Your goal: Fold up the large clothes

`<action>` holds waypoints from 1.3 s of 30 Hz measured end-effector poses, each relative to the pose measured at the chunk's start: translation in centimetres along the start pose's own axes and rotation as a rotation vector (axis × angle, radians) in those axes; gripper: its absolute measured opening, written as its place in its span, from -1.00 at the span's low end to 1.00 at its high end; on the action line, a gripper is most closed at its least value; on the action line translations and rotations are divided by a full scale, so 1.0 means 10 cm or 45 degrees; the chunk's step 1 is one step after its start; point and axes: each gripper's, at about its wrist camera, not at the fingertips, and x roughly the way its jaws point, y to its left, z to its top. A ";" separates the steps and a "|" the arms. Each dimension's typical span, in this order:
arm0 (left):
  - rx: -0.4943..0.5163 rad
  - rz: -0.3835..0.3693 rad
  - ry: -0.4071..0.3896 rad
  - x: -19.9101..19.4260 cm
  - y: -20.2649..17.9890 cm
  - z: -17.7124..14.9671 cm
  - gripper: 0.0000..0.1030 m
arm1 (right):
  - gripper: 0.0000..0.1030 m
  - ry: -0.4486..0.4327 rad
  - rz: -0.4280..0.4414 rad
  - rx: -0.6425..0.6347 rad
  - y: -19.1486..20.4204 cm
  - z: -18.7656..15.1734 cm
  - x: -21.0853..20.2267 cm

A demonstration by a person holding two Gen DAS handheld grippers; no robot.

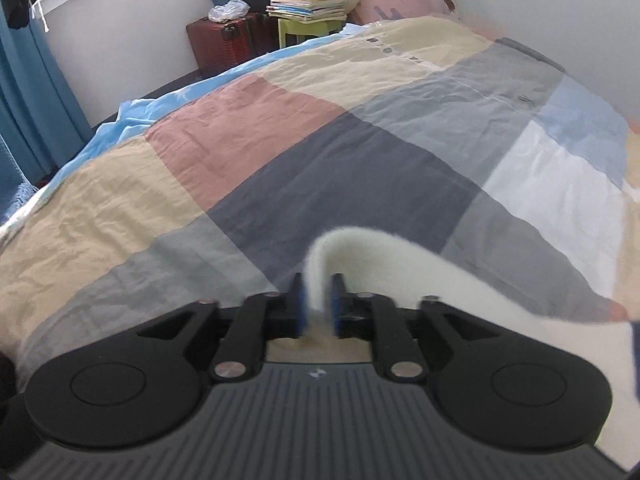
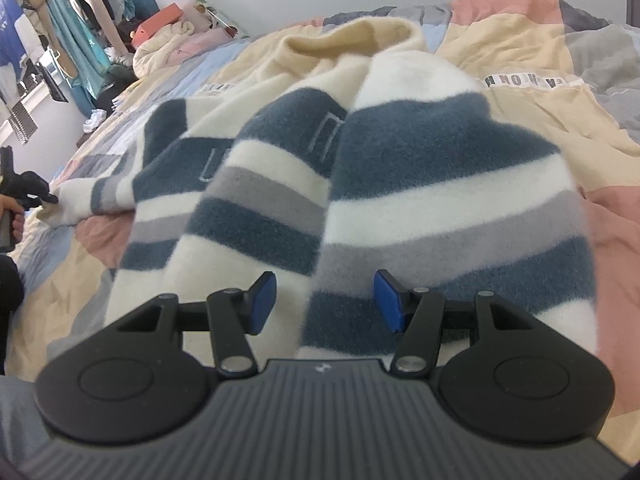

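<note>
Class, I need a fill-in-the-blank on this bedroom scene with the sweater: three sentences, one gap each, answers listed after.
1. The fuzzy sweater has dark blue, grey and ____ stripes.
2. It lies on a patchwork ____.
3. On the yellow stool sits a stack of ____.

Missing words: cream; quilt; books

Patchwork bedspread (image 1: 280, 152), white wall (image 1: 540, 8), blue curtain (image 1: 28, 100), red suitcase (image 1: 228, 44), stacked books (image 1: 308, 6)
</note>
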 end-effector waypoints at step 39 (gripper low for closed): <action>0.586 -0.996 -0.043 -2.74 -2.99 -3.13 0.27 | 0.10 -0.049 -0.033 -0.021 0.25 -0.57 -0.63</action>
